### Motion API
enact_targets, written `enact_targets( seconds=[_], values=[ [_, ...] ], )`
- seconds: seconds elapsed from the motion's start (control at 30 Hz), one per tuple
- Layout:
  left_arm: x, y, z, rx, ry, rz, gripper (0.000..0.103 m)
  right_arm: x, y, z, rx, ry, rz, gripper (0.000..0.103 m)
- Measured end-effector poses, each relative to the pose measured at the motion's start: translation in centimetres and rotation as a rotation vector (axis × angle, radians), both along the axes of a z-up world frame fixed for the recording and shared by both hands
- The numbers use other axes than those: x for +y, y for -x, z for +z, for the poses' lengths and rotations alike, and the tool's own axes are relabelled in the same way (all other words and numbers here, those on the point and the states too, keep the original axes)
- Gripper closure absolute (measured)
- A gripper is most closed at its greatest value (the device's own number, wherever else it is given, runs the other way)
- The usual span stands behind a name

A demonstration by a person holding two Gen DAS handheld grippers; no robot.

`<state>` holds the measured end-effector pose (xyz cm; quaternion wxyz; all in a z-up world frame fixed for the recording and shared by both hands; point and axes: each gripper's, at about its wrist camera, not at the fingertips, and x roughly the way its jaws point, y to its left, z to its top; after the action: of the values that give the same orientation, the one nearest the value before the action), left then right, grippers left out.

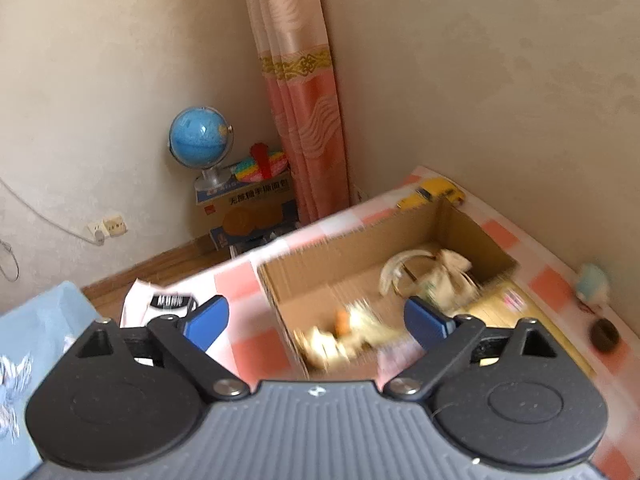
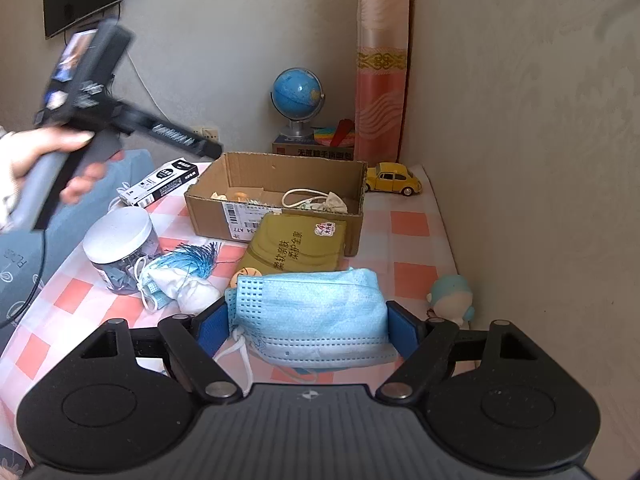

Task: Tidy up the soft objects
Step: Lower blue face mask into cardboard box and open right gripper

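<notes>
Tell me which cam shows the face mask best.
Right wrist view. The blue face mask fills the space between the right gripper's fingers, sharp, pleats and ear loop visible. The left wrist view doesn't show it; it looks into the cardboard box, blurred, past the open left gripper.

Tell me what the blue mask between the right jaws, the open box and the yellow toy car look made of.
Blue mask: soft, matte non-woven fabric, judging by its pleats, dimpled edge and sagging folds.
Open box: plain brown corrugated cardboard; the fluted ridges show on its inner walls in the left wrist view.
Yellow toy car: hard and glossy, painted metal or plastic; I cannot tell which.
</notes>
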<state>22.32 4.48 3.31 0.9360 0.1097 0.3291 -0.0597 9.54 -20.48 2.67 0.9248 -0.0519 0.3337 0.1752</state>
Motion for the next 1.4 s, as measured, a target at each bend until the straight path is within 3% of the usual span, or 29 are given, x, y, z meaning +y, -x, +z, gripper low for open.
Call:
enact_targets(
  seconds=[0.13,0.3,0.5,0.87,1.4],
  values=[
    [-0.3,4.5,-0.2,0.021,0.040,0.014,0.004,0.3,-0.3,0.2,0.007,-0.011,0.003,0.019],
    [-1.5,10.6,-1.6,0.028,0.029,0.049,0.003,1.0,-1.4,0.6,0.005,-0.008,0.005,0.019],
    [-1.5,14.1,-2.2,0.019,0.112,0.078,0.003,2.2,-4.3,1.5,0.000,-0.004,0.002,0.019],
    [-1.1,15.0,-3.0,0.000,0.085,0.098,0.003,5.5,-12.3,3.0,0.021,0.016,0.026,0.019],
    [0.2,13.9,-4.9,0.059,0.062,0.134,0.003,11.0,-24.0,0.8,0.103,0.080,0.073,0.019]
  ],
)
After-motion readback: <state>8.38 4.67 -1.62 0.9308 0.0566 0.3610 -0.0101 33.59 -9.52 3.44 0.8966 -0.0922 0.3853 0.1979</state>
